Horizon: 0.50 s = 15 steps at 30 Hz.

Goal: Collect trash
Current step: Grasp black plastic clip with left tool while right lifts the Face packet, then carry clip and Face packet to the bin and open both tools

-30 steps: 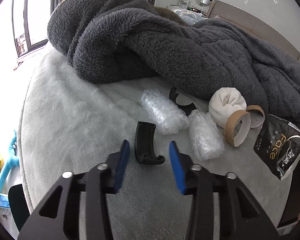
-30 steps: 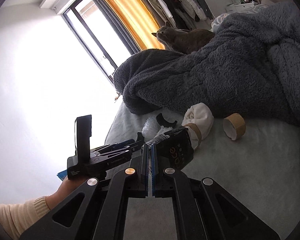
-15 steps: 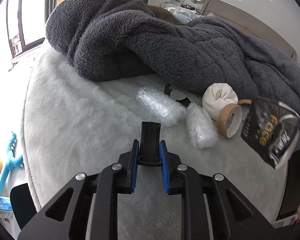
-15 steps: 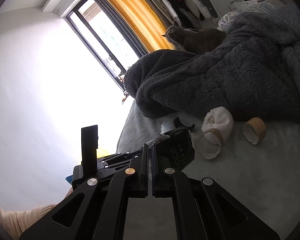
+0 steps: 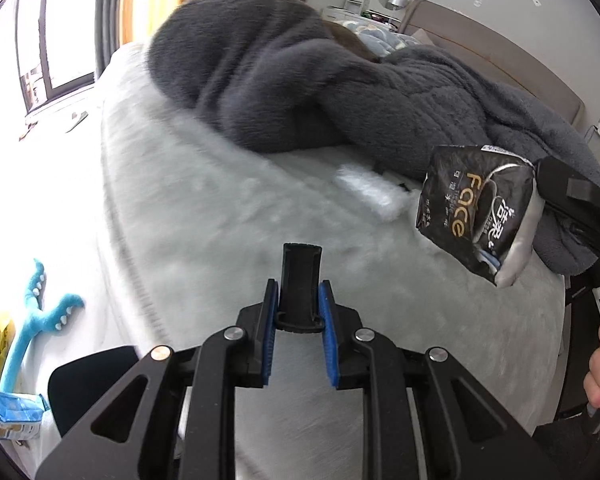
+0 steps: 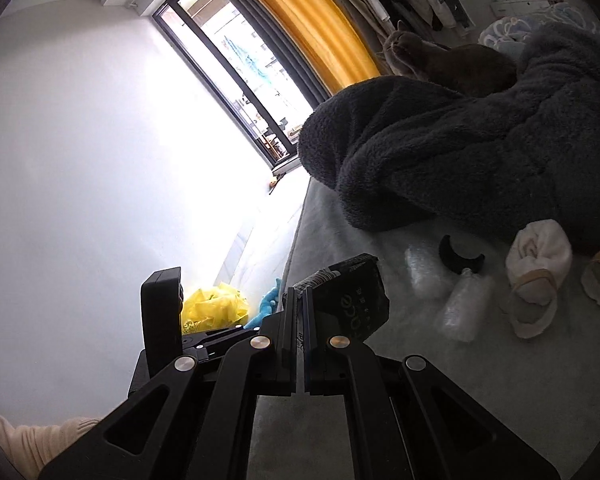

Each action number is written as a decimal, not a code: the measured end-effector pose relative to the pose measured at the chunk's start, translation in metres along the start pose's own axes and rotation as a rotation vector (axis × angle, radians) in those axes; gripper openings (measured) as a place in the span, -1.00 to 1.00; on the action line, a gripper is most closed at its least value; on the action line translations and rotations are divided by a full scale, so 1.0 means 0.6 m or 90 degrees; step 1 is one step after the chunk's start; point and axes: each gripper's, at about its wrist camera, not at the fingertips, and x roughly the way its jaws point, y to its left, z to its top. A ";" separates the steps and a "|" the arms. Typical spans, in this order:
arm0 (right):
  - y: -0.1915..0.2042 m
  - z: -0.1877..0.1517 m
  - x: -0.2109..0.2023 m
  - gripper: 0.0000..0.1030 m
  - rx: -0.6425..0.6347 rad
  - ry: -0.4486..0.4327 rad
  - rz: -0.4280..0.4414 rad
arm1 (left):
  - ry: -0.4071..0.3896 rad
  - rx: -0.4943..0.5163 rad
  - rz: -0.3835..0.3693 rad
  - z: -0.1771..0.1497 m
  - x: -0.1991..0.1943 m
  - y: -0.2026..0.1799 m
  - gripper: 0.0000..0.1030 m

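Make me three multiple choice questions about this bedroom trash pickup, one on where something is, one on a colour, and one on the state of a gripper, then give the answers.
1. Where is the cat?
A. on the floor by the window
B. behind the grey blanket, on the bed
C. beside the yellow bag

2. What colour is the plush toy on the floor?
A. blue
B. red
C. white

3. What is the left gripper doing?
A. standing open and empty
B. shut on the black plastic piece
C. shut on the black tissue pack

Answers: 1 B, the cat sits past the blanket heap. 2 A, it is bright blue with white dots. 3 B, the blue pads press both sides of the black piece; the right gripper holds the tissue pack.
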 end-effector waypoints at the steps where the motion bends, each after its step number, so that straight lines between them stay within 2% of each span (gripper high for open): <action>1: 0.009 0.001 0.009 -0.96 -0.004 0.003 0.003 | 0.000 -0.003 0.002 -0.001 -0.004 0.008 -0.57; 8: 0.061 -0.005 0.066 -0.96 -0.023 0.030 0.027 | 0.001 -0.023 0.037 -0.020 -0.039 0.082 -0.57; 15: 0.111 -0.024 0.130 -0.96 -0.048 0.071 0.047 | 0.052 -0.057 0.065 -0.053 -0.045 0.161 -0.57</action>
